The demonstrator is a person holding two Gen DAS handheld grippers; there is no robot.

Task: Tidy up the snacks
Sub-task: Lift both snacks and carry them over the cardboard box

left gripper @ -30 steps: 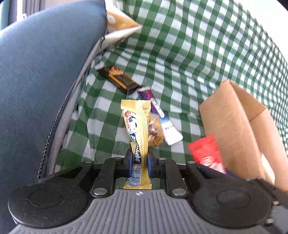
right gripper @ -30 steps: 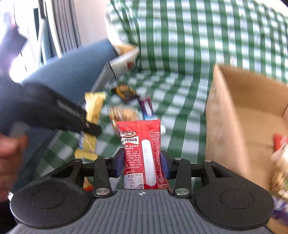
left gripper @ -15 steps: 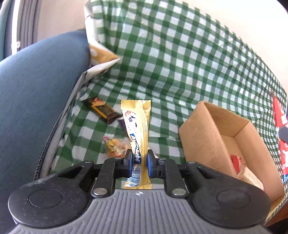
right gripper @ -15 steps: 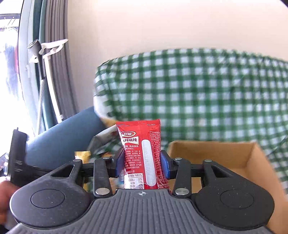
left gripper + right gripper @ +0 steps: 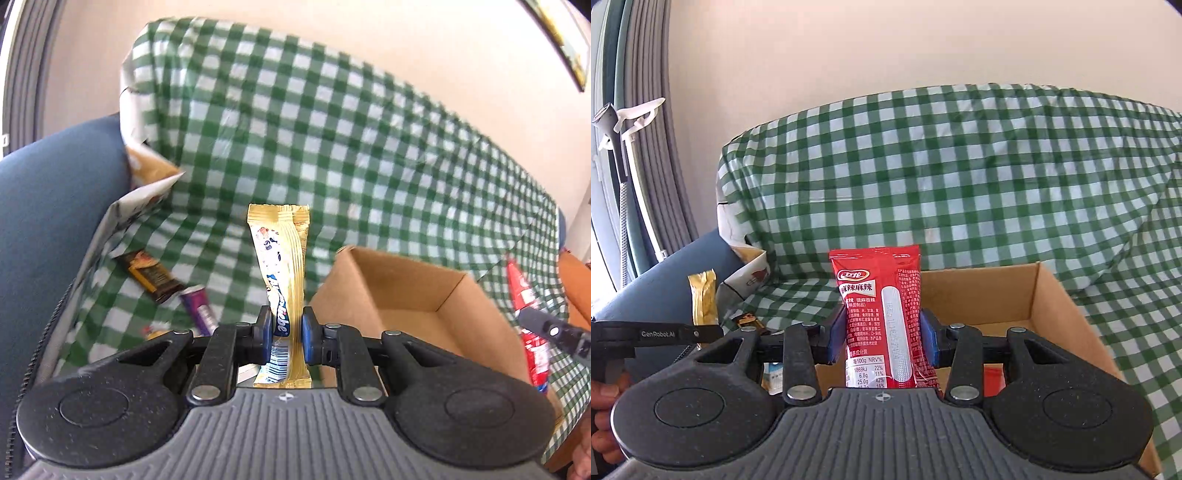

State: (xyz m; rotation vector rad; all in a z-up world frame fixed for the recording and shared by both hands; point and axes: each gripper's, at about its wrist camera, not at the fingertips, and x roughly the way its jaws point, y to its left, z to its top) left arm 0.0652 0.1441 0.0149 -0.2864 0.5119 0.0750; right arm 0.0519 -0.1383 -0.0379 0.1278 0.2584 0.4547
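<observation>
Behind the left gripper [image 5: 287,334], much of the sofa seat was blocked by its black body, so only the near ends of a purple bar [image 5: 199,308] and a dark brown bar [image 5: 153,275] showed on the green checked cloth [image 5: 332,147], and a small orange wrapper at the body's edge was too blurred to name. The cardboard box [image 5: 406,291] had its floor mostly hidden; from the right wrist camera a red scrap showed low inside it, cut off by the right gripper [image 5: 882,341].

The gold snack bar [image 5: 282,266] stood upright, long axis running away from the camera, its sealed end up, lower end out of sight below the pads. The red snack packet [image 5: 882,314] stood likewise upright with printed text facing the lens.

Both tools pointed toward the sofa back, the left one angled somewhat down. The left jaws were narrow, pinching the gold bar; the right jaws stood wider, clamped on the red packet. A hand [image 5: 602,391] showed at the left tool's handle.
</observation>
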